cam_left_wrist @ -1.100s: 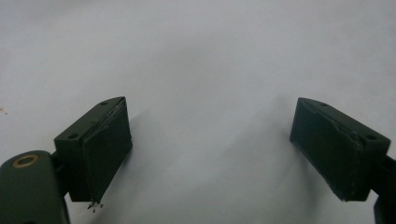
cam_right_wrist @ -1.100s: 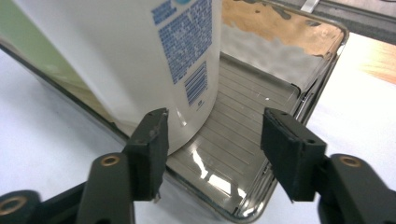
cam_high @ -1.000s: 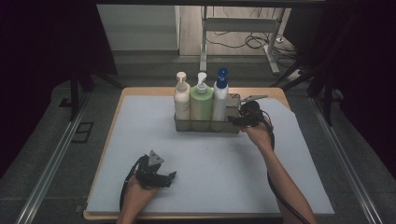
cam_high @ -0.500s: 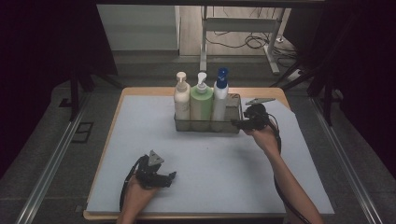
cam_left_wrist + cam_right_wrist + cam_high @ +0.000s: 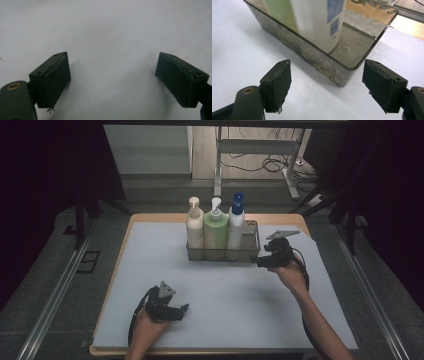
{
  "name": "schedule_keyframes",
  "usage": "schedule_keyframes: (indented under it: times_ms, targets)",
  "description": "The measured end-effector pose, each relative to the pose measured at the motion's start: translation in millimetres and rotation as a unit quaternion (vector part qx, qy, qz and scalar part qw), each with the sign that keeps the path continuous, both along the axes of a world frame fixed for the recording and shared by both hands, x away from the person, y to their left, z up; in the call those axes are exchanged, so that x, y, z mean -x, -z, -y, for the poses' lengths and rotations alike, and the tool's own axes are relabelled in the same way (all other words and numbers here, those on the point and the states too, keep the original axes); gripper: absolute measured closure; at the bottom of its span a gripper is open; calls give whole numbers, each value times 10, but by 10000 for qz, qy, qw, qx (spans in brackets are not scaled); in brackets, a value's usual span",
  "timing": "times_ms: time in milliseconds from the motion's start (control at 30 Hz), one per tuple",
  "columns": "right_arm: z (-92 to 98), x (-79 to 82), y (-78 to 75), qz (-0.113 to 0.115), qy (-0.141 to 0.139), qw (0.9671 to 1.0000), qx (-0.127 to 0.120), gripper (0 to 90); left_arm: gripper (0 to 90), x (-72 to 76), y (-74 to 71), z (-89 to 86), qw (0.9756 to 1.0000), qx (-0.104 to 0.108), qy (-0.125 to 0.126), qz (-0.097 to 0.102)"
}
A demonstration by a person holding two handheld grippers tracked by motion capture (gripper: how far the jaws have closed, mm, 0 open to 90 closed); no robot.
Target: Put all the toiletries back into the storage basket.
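On the white bottle with the blue cap [image 5: 319, 22], which stands in the clear tray [image 5: 352, 62], there is a block of blue small print and a barcode below it, but no word or number there can be read.

We read a lab recording bay: black curtains [image 5: 45, 195], floor rails [image 5: 55, 300], loose cables [image 5: 272, 165], white-covered table [image 5: 150, 265].

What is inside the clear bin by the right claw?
Three pump bottles stand in the clear bin: cream bottle, green bottle, blue-capped white bottle. Its right end is bare; the floor under them is covered.
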State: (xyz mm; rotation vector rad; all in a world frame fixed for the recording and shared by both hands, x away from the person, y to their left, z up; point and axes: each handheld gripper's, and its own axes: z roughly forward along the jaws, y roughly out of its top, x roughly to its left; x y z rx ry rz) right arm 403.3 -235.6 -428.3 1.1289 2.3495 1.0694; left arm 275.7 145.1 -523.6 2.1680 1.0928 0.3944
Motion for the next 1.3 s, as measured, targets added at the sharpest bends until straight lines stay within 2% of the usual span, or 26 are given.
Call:
schedule_keyframes:
  times_ms: [233, 667, 967, 1300]
  targets:
    - [39, 185, -8, 49, -142, 9997, 205, 188, 122, 0, 0, 0, 10000, 2, -1, 1]
    - [195, 532, 80, 23, -379, 9987, 327, 129, 122, 0, 0, 0, 10000, -2, 0, 7]
    - [326, 780, 259, -28, -357, 9986, 401, 28, 122, 0, 1, 2, 10000, 2, -5, 7]
    - [438, 994, 602, -92, -226, 9987, 443, 10, 122, 1, 1, 2, 10000, 1, -2, 10]
